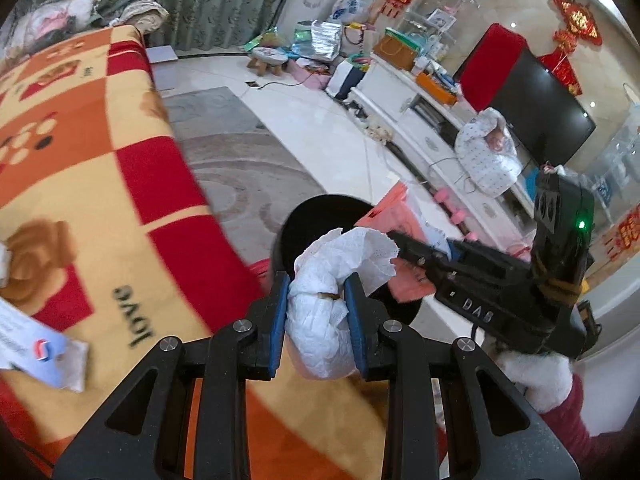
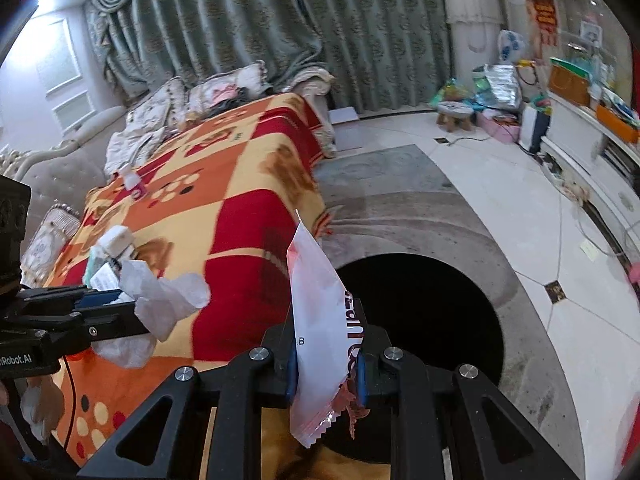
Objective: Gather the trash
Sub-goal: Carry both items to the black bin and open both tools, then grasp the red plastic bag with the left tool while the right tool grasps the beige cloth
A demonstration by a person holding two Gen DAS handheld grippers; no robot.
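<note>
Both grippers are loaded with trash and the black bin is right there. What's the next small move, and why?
Probably ease the right gripper forward over the black bin and open it. It is shut on the snack wrapper, the bin's mouth lies open just ahead, and the left gripper, shut on the crumpled tissue, can follow.

The black bin (image 2: 424, 312) interior is too dark to see into.
</note>
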